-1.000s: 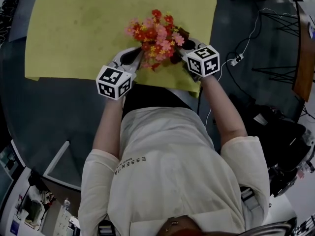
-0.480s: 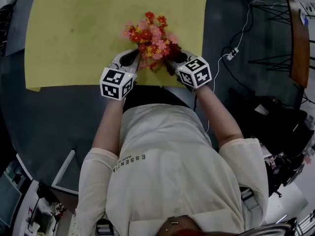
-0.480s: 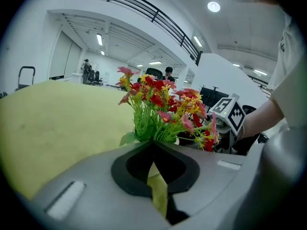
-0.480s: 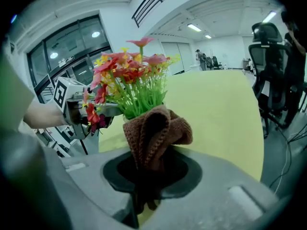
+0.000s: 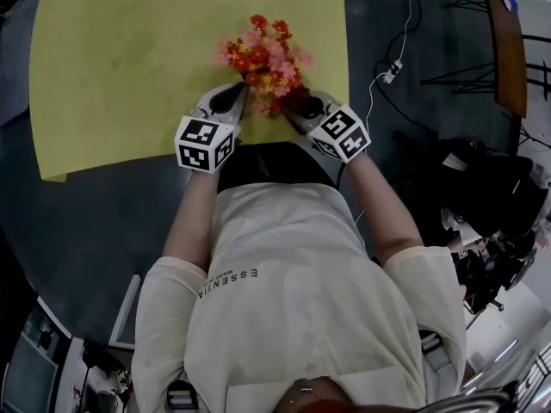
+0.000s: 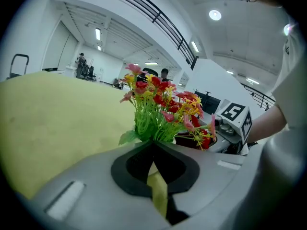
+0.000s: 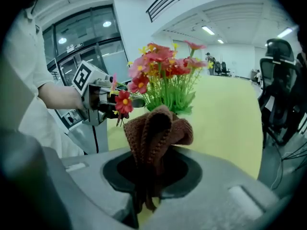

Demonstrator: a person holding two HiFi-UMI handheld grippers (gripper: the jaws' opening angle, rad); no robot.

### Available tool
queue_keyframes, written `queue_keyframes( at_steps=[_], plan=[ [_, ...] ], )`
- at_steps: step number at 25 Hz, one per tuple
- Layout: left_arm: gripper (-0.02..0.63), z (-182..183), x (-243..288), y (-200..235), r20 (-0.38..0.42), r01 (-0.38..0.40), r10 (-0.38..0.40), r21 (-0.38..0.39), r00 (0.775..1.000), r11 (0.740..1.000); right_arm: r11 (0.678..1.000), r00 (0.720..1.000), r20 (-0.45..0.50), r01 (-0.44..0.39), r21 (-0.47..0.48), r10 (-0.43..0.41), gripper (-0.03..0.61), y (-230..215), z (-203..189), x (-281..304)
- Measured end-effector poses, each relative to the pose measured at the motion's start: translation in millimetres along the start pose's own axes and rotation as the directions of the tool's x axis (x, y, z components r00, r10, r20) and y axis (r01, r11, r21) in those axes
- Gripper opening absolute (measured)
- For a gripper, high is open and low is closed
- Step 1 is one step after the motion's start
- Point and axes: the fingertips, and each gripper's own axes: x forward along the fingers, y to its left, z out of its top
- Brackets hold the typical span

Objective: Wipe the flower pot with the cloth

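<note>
While the left gripper (image 5: 239, 100) pinches the flower pot (image 6: 152, 166) at its 8 o'clock rim, near the yellow mat's (image 5: 129, 50) 6 o'clock edge, the right gripper (image 5: 293, 103) clamps the brown knitted cloth (image 7: 158, 128) at the pot's 4 o'clock — wiping looks begun, not finished.

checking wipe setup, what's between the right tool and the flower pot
the brown cloth, clamped in the right tool, bunched just before the flowers; the right gripper view shows it
</note>
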Motion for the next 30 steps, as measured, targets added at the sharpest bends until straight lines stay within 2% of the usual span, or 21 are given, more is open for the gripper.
queue_keyframes(
  at_steps=[5,8,12,16,19,23,30],
  plan=[
    [0.015,8,-7,2,0.039,-0.018,0.019,-0.025,0.999,1.000,0.995,0.995,-0.021,0.094,-0.030,-0.095,0.061,-39,2,-17],
    [0.015,8,-5,1,0.041,-0.014,0.015,-0.038,0.999,0.999,0.995,0.996,0.008,0.089,-0.042,-0.089,0.061,-68,19,-21],
    [0.014,13,-4,-5,0.071,-0.033,0.036,-0.038,0.997,0.999,0.994,0.998,0.054,-0.028,-0.106,0.034,0.061,-92,54,-14],
    [0.015,12,6,-14,0.074,-0.065,0.069,-0.058,0.995,0.996,0.964,0.982,0.034,-0.175,-0.201,0.186,0.061,-109,82,0],
    [0.015,9,9,-18,0.064,-0.119,0.123,-0.063,0.990,0.991,0.918,0.950,-0.007,-0.304,-0.256,0.312,0.061,-109,92,16],
    [0.014,12,7,-11,0.078,-0.198,0.206,-0.097,0.976,0.975,0.840,0.881,-0.060,-0.465,-0.280,0.469,0.061,-104,108,43],
    [0.015,12,9,-3,0.079,-0.275,0.286,-0.123,0.955,0.953,0.742,0.776,-0.130,-0.629,-0.233,0.617,0.061,-91,137,86]
  ],
)
